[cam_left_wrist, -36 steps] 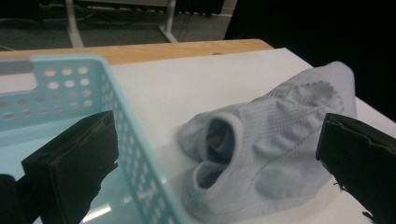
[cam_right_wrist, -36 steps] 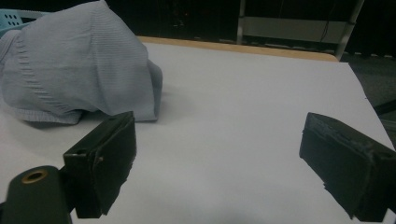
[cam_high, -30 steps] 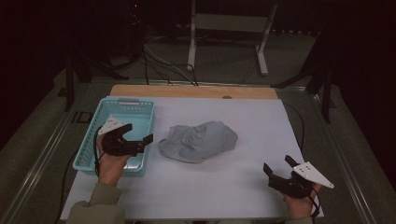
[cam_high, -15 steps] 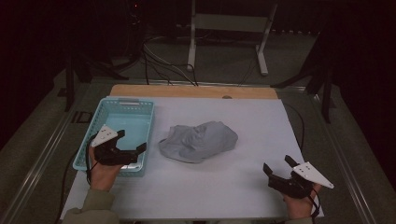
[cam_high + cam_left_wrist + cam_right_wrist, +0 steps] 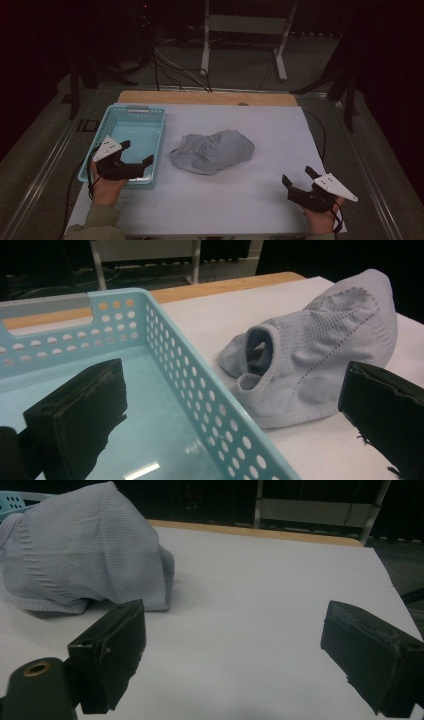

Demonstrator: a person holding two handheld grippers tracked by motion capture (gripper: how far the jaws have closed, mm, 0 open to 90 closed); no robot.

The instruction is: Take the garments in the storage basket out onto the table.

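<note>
High view first: a white table (image 5: 240, 200) is seen from above, with a turquoise perforated basket (image 5: 116, 112) set at its left side and a crumpled pale grey garment (image 5: 212, 151) lying just right of the basket, near the middle of the sheet. The left gripper (image 5: 136, 156) is held over the near end of the basket, jaws spread apart with nothing between them, pointed toward the garment. The left hand (image 5: 104, 186) is wrapped around its handle, an olive sleeve (image 5: 97, 222) showing at the bottom edge. Over at the near right corner, the right gripper (image 5: 298, 179) is held low above the table, jaws parted and empty, well apart from the garment.

Left gripper view now: the basket wall (image 5: 210, 390) is straddled, one black jaw seen over the basket floor and the other outside over the table. The garment (image 5: 320, 350) is seen just beyond the wall, an open hemmed hole turned toward the camera, knitted dot patterns across its surface.

Right gripper view: the two jaws are held wide over bare white table (image 5: 260, 605), and the garment (image 5: 85, 555) is heaped ahead at the left, untouched. A strip of bare wood (image 5: 260, 534) is seen along the far table edge.
</note>
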